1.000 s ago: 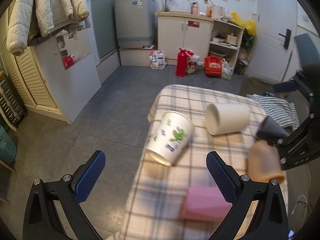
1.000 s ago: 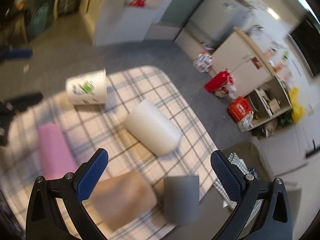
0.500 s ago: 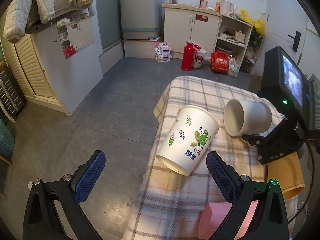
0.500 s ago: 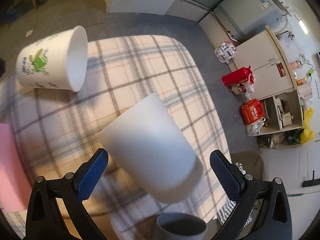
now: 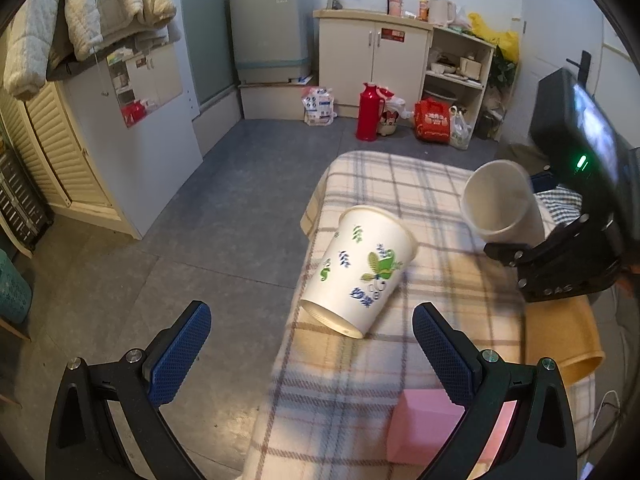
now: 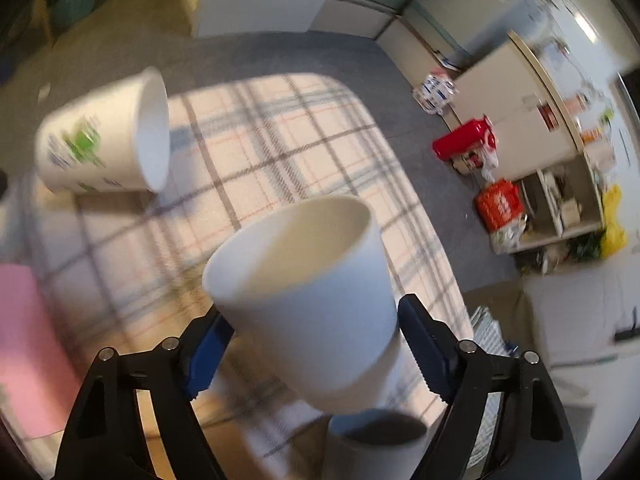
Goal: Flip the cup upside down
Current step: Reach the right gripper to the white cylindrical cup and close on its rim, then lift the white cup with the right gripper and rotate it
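My right gripper [image 6: 316, 354] is shut on a plain white cup [image 6: 316, 292], held off the checked tablecloth [image 6: 280, 140] with its mouth tilted up and away; the cup also shows in the left wrist view [image 5: 500, 208], at the right gripper's black body [image 5: 560, 264]. A white paper cup with green leaf print [image 5: 360, 276] lies on its side near the table's left edge, also in the right wrist view [image 6: 100, 140]. My left gripper [image 5: 312, 344] is open and empty, just in front of the printed cup.
A pink block [image 5: 424, 428] and an orange-tan cup [image 5: 560, 336] lie at the near right of the table. A grey cup [image 6: 380, 444] stands under the right gripper. Grey floor [image 5: 220, 200] drops off left of the table.
The right gripper has closed on the plain white cup and lifted it from lying on its side, tilting its mouth upward. The left gripper drifted slightly; the printed cup has not moved.
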The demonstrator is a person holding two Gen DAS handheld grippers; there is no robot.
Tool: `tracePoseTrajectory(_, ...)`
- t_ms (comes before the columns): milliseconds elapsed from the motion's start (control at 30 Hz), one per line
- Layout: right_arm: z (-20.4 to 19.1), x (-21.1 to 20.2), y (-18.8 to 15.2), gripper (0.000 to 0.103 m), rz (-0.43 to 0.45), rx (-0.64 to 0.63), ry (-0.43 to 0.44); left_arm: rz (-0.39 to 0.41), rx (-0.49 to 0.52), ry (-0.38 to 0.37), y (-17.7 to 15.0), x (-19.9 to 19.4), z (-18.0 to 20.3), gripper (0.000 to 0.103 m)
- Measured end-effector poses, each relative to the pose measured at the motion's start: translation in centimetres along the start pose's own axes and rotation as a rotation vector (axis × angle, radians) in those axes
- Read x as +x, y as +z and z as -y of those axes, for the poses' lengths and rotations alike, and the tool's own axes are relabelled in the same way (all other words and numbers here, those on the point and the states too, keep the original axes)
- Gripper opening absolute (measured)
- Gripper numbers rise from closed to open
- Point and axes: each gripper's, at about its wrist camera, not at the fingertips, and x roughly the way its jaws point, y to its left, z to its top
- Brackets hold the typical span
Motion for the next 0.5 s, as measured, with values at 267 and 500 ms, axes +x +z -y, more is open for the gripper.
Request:
tracePoseTrajectory(267, -0.5, -12.7, -3.3, 0.075, 0.127, 0.176, 0.005, 0.111, 0.021, -0.028, 0.8, -7.9, 0.2, 0.103)
tracePoseTrajectory(500, -6.5, -22.5, -10.5, 0.075, 0.151, 0.321, 0.076, 0.201, 0.032, -0.061, -0.7, -14.8, -0.4, 0.103)
